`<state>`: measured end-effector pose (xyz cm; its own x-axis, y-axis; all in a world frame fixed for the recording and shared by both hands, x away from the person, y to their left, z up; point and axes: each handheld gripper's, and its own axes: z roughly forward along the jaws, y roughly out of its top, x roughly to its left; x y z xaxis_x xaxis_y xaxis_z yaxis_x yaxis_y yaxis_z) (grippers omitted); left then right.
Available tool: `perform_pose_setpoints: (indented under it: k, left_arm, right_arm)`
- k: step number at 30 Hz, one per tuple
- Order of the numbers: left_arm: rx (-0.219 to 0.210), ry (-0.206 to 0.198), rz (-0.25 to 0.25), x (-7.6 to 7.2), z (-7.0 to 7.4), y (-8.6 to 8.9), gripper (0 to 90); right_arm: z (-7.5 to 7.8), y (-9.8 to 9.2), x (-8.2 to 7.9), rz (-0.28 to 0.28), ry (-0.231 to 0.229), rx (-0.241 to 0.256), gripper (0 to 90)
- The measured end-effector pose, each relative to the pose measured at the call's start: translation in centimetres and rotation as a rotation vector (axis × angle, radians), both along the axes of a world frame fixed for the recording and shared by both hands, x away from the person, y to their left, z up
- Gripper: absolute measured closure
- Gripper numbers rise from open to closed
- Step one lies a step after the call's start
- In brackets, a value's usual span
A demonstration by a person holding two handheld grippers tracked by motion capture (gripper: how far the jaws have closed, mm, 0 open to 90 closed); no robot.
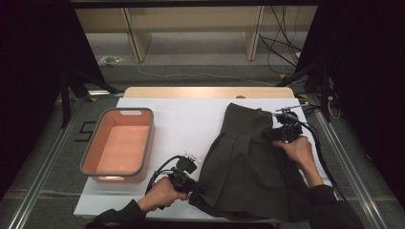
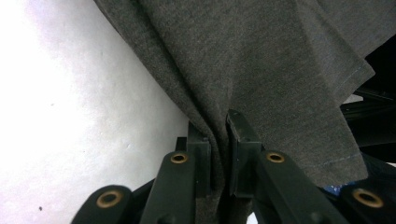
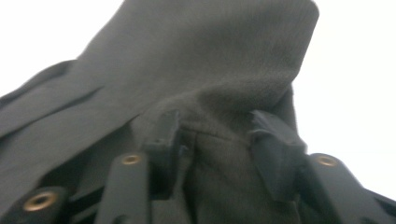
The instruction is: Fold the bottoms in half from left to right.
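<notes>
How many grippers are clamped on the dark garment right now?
2: the left gripper pinches a fold at its near-left edge; the right gripper has bunched cloth at its far-right side of the dark garment.

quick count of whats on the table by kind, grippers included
dark grey garment: 1
salmon bin with grey rim: 1
grippers: 2, left gripper and right gripper, both clamped on the garment
total: 4

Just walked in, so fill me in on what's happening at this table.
A person is handling a dark grey garment spread on the white table. The left gripper is pinched shut on a fold at its near left edge, and the right gripper has bunched cloth between its jaws at the far right side. An orange bin sits to the left.
</notes>
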<state>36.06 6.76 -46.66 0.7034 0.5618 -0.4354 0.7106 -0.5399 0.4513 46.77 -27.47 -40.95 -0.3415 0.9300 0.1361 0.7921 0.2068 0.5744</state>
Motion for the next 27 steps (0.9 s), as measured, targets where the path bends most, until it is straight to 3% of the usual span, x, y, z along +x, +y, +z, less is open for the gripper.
perform_pose_setpoints:
  k: [3, 5, 9, 13, 17, 19, 21, 25, 27]
  left_arm:
    - [-0.004, -0.002, 0.001, -0.2, 0.0, -0.1, 83.1]
    - [-0.006, -0.004, -0.008, -0.3, 0.1, -0.3, 84.1]
    - [-0.006, -0.010, -0.021, -0.5, 0.0, -1.0, 84.9]
    - [0.001, -0.018, -0.031, -0.8, -0.1, -1.5, 85.1]
    - [0.000, -0.016, -0.030, -0.9, -0.3, -1.6, 84.8]
    - [-0.003, 0.007, -0.025, -0.6, -0.1, -1.4, 80.2]
    - [-0.006, 0.015, -0.018, -0.3, 0.3, -1.2, 66.8]
    - [-0.031, -0.037, 0.057, 0.8, 1.8, -0.3, 46.8]
    - [-0.047, -0.052, 0.106, 1.7, 2.6, 0.2, 41.5]
  right_arm:
    - [-1.1, 0.1, 0.8, -0.030, 0.024, -0.026, 82.0]
    - [-1.4, -0.3, 1.1, -0.059, 0.025, -0.038, 85.7]
    - [-1.8, -1.0, 1.5, -0.093, 0.026, -0.038, 87.2]
    - [-2.6, -0.9, 1.8, -0.110, 0.035, -0.100, 87.3]
    - [-3.6, -0.6, 1.9, -0.100, 0.046, -0.119, 86.8]
    - [-3.5, -0.7, 1.8, -0.097, 0.041, -0.107, 84.2]
    - [-2.9, -1.0, 1.7, -0.095, 0.036, -0.082, 78.4]
    - [-1.6, -2.2, 1.3, -0.101, 0.013, -0.032, 61.8]
    - [-1.1, -2.8, 1.0, -0.094, 0.003, -0.006, 53.2]
